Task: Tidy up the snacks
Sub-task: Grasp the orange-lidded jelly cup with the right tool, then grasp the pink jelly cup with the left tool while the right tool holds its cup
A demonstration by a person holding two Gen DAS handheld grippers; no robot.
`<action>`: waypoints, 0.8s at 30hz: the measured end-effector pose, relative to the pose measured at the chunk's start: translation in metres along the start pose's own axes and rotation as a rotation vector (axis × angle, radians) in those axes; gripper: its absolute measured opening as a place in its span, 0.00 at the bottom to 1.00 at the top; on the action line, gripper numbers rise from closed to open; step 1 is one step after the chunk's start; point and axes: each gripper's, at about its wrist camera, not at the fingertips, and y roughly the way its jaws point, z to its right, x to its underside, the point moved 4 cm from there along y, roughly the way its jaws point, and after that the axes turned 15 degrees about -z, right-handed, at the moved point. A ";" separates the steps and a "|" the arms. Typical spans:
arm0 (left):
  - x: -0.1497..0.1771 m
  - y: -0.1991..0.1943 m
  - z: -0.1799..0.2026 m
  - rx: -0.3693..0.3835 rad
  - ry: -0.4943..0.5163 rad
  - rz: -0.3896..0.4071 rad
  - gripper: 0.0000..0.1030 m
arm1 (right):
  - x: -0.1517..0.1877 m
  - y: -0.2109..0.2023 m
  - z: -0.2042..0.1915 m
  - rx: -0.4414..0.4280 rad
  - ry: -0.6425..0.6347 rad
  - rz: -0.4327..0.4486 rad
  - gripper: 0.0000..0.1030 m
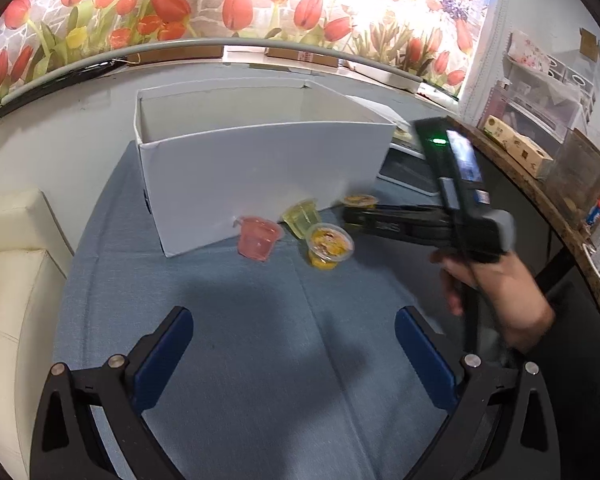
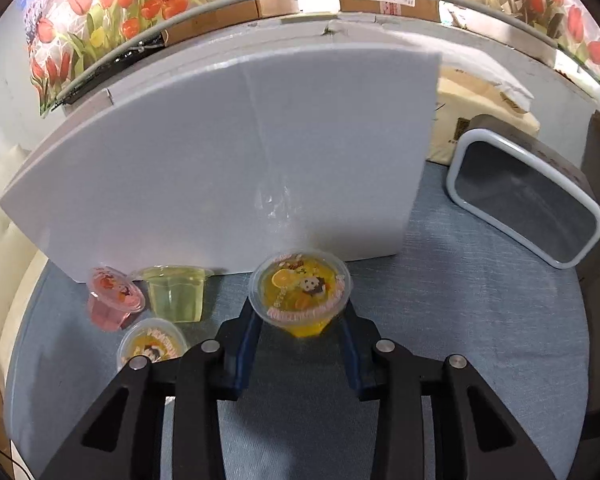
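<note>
Four jelly cups are sitting on the blue cloth [image 2: 480, 320] before the white box [image 2: 228, 160]. The right gripper [image 2: 302, 320] is pinching the orange cup [image 2: 300, 300]; the left gripper [image 1: 292, 340] is hanging spread, empty. Risk: slick tapered plastic slipping from the pads.

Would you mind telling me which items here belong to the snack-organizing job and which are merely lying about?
Part of the job:
- orange jelly cup, gripped by the right gripper
- second orange jelly cup
- pink jelly cup
- yellow-green jelly cup
- white box, probably the destination

Just lying about:
- grey-rimmed container on its side
- cardboard boxes by the wall
- cream cushion
</note>
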 end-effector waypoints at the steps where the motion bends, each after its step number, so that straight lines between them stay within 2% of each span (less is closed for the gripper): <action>1: -0.003 0.002 -0.002 -0.009 -0.007 0.002 1.00 | 0.004 -0.007 0.004 -0.007 -0.002 0.009 0.34; 4: -0.011 0.013 -0.011 -0.020 -0.046 -0.006 1.00 | 0.021 -0.023 0.001 0.017 -0.038 0.030 0.34; 7: -0.021 0.023 -0.016 -0.027 -0.071 -0.002 1.00 | 0.036 -0.039 0.002 -0.007 -0.032 0.051 0.34; 14: -0.038 0.056 -0.019 -0.115 -0.068 -0.005 1.00 | 0.070 -0.093 -0.003 -0.085 -0.033 0.134 0.34; 17: -0.049 0.070 -0.028 -0.160 -0.102 -0.018 1.00 | 0.087 -0.113 -0.009 -0.079 -0.048 0.163 0.34; 24: -0.067 0.099 -0.031 -0.186 -0.125 -0.058 0.99 | 0.111 -0.127 -0.027 -0.089 -0.078 0.175 0.34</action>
